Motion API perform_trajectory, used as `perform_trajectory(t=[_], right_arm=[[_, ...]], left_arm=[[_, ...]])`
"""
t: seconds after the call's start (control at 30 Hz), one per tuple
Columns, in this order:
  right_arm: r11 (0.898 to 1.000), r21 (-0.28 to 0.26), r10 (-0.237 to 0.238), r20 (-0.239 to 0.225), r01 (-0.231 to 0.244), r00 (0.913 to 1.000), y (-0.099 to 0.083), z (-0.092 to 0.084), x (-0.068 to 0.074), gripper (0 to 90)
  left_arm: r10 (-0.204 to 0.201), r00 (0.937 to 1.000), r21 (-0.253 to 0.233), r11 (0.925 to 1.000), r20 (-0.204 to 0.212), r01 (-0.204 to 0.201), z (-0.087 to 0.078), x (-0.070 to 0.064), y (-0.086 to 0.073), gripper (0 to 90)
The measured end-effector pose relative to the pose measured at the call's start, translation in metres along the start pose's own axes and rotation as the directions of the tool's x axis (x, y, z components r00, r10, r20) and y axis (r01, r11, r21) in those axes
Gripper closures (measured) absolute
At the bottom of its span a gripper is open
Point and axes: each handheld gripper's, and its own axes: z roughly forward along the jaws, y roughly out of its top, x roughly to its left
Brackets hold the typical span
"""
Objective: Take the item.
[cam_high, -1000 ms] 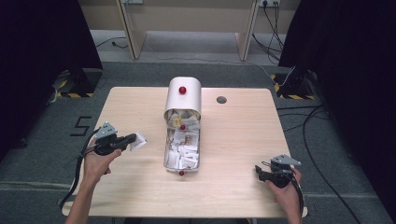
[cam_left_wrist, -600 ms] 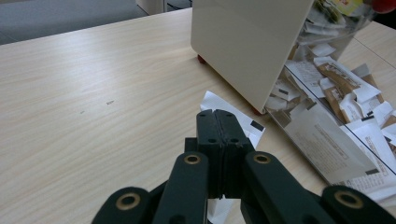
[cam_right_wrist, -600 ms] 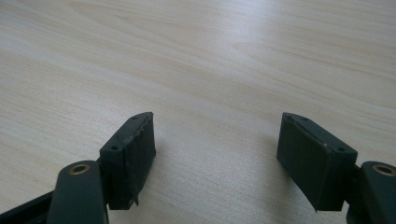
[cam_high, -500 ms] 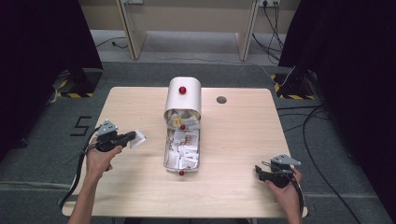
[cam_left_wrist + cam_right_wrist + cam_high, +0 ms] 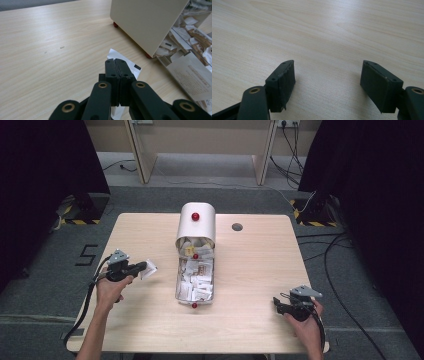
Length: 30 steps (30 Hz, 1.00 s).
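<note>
Item: my right black two-jaw gripper (image 5: 278, 304), at the near right corner of the pale wooden table (image 5: 150, 330). I am resting it low on the tabletop with its jaws spread wide apart and nothing between them; in the right gripper view (image 5: 327, 82) only bare wood grain is lying ahead of the jaws.

Item: my left black two-jaw gripper (image 5: 145, 266), at the left side of the table, pointing toward the middle. I am keeping its jaws pressed together on a small white paper slip (image 5: 149, 269); in the left gripper view (image 5: 116, 65) the slip (image 5: 115, 55) is sticking out beyond the closed tips, with a dark printed mark near its edge. Whether the slip is touching the table I cannot tell for sure.

Item: a long clear plastic tray (image 5: 178, 290), lying at the table's middle and running away from me, holding a heap of white and brownish paper slips and packets (image 5: 196, 279). A small red knob (image 5: 194, 305) is sitting at its near end.

Item: a cream-coloured box cover with a rounded top (image 5: 196, 222), standing over the tray's far end, with a red knob (image 5: 195, 216) on top. In the left gripper view its flat side wall (image 5: 145, 20) is standing on small red feet (image 5: 115, 24).

Item: a small dark round cap (image 5: 237, 226), set in the tabletop just right of the cover.
</note>
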Motion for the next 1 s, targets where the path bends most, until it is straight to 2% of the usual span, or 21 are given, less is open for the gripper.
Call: perform_trajectory(t=[0.43, 1.0], right_arm=[[1.0, 0.0, 0.0, 0.0, 0.0, 1.0, 0.0, 0.0, 0.0, 28.6], [1.0, 0.0, 0.0, 0.0, 0.0, 1.0, 0.0, 0.0, 0.0, 28.6]], left_arm=[[0.0, 1.0, 0.034, 0.9994, 0.004, 0.0, 0.012, -0.001, -0.005, 88.4], [-0.012, 0.9999, 0.049, 0.9987, 0.005, 0.012, 0.023, 0.004, -0.006, 88.3]])
